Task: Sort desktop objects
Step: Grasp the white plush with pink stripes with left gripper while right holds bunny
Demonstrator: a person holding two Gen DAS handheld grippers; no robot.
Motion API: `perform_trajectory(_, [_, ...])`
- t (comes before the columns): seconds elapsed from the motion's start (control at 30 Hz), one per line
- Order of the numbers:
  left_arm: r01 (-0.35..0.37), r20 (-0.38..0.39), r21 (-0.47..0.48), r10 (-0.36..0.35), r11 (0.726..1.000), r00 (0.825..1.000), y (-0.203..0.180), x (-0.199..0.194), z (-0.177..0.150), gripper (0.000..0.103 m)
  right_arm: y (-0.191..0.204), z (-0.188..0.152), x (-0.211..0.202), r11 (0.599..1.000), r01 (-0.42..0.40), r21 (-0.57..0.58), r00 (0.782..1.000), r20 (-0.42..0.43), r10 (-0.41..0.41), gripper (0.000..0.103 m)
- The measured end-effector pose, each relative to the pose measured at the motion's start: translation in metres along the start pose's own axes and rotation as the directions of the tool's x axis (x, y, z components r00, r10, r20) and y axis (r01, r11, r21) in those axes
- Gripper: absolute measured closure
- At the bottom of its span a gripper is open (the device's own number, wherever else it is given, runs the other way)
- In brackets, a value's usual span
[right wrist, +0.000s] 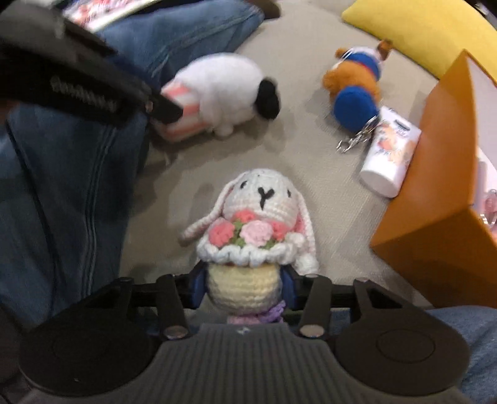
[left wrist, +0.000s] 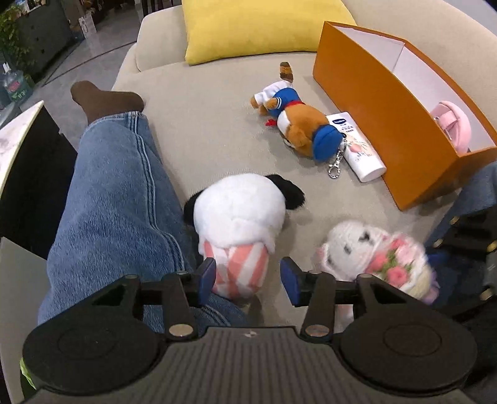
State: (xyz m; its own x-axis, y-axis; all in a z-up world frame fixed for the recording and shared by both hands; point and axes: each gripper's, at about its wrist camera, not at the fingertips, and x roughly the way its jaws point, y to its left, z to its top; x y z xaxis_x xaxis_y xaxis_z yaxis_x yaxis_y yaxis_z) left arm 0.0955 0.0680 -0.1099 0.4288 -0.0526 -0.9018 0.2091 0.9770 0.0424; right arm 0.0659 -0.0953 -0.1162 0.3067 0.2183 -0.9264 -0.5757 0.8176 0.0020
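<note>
Left wrist view: two grippers over soft toys on a beige sofa beside an orange box

The left gripper [left wrist: 248, 278] stands open, one pad at the striped end of the white plush [left wrist: 239, 217], the other clear of it. The right gripper [right wrist: 243, 287] has its pads against the cream base of the crochet bunny [right wrist: 257, 223]; whether they press is unclear. A lotion tube [left wrist: 360, 146] bears a blue oval logo, too small to read, and lies against the box [left wrist: 372, 93] under the brown plush [left wrist: 298, 124]. Yellow cushion [left wrist: 264, 28] behind; jeans leg [left wrist: 115, 199] on the sofa [left wrist: 202, 124]
</note>
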Motion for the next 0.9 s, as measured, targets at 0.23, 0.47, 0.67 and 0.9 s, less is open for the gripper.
perform_trajectory(0.23, [-0.117,-0.010,0.124,0.120,0.985,0.993,-0.019,0.024,0.006,0.045,-0.021,0.018,-0.028,0.995,0.079,0.057,0.989,0.121,-0.085,0.057])
perform_trajectory(0.47, [-0.204,0.012,0.215,0.206,0.955,0.979,-0.030,0.043,0.014,0.035,-0.031,0.033,0.004,0.992,0.038,0.118,0.992,0.117,-0.052,0.056])
perform_trajectory(0.67, [-0.166,-0.030,0.168,0.173,0.972,0.984,-0.018,0.057,0.020,0.031,-0.041,0.036,0.002,0.983,-0.018,0.180,0.993,0.115,-0.002,0.052])
perform_trajectory(0.9, [-0.121,-0.032,0.084,0.124,0.989,0.992,-0.003,0.055,0.022,0.034,-0.042,0.043,0.004,0.982,-0.036,0.186,0.994,0.104,0.017,0.050])
